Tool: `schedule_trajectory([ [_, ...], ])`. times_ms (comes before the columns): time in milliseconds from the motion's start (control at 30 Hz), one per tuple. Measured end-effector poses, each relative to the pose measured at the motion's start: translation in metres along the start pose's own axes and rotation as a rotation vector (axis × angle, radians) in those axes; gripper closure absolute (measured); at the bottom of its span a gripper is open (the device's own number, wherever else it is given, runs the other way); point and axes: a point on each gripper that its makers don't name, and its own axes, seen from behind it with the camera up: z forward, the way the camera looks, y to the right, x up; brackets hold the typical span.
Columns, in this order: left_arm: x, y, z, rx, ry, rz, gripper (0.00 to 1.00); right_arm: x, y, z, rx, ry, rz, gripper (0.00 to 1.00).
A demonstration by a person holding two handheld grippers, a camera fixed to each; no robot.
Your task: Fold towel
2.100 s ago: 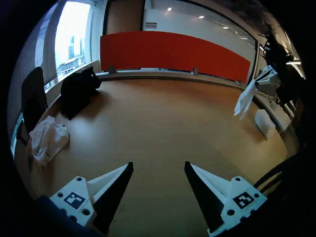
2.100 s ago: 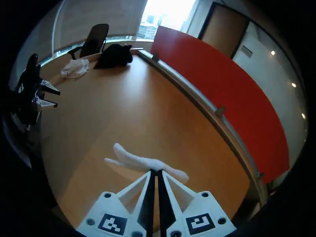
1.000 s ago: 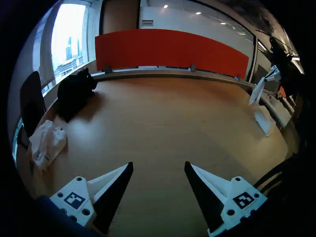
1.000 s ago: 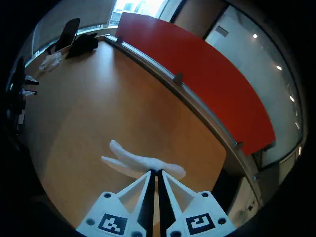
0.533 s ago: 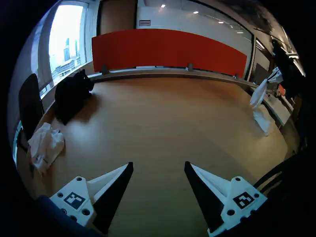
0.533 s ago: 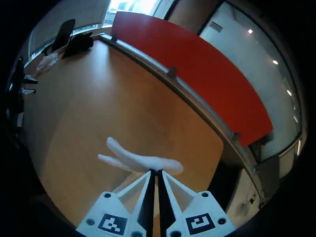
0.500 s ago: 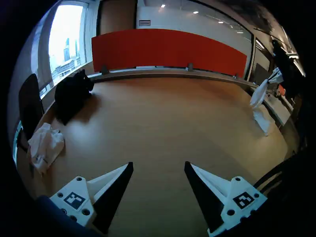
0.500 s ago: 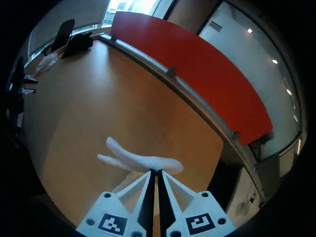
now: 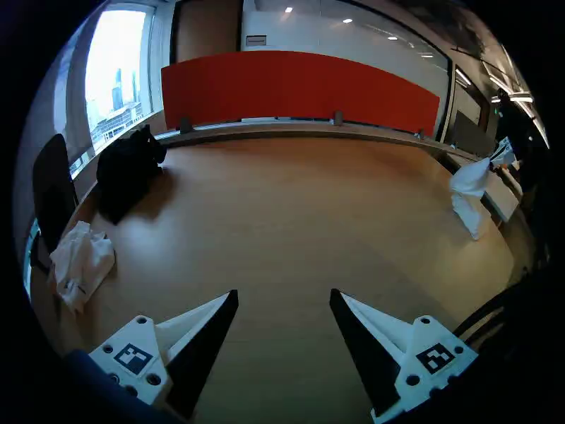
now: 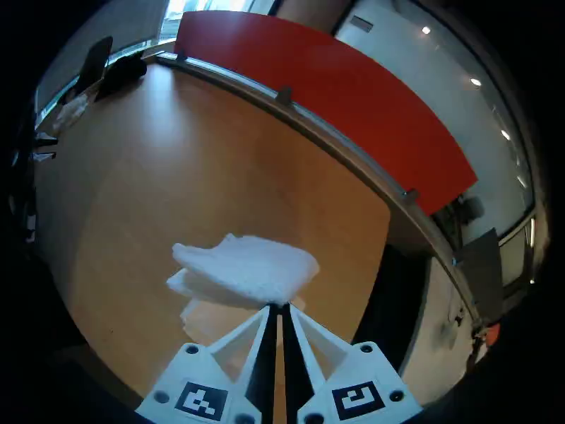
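Towel (image 10: pixel 244 272) has just fanned wider, pinched in right gripper (image 10: pixel 281 309); left gripper (image 9: pixel 282 300) hovers spread. Folding looks barely begun.

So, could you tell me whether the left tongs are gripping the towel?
No, the left tongs stand open over the wooden table, nothing between their fingers; the right tongs pinch the towel.
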Motion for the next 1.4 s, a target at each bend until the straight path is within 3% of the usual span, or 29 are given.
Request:
schedule_trajectory([
  [667,-0.003,0.001,-0.004,0.001,-0.006,0.020,0.03,-0.085,-0.021,0.018,-0.011,-0.088,0.121,0.95],
  [1400,-0.001,-0.003,-0.008,0.019,-0.012,0.036,0.04,-0.142,-0.037,0.054,-0.013,-0.161,0.248,0.95],
])
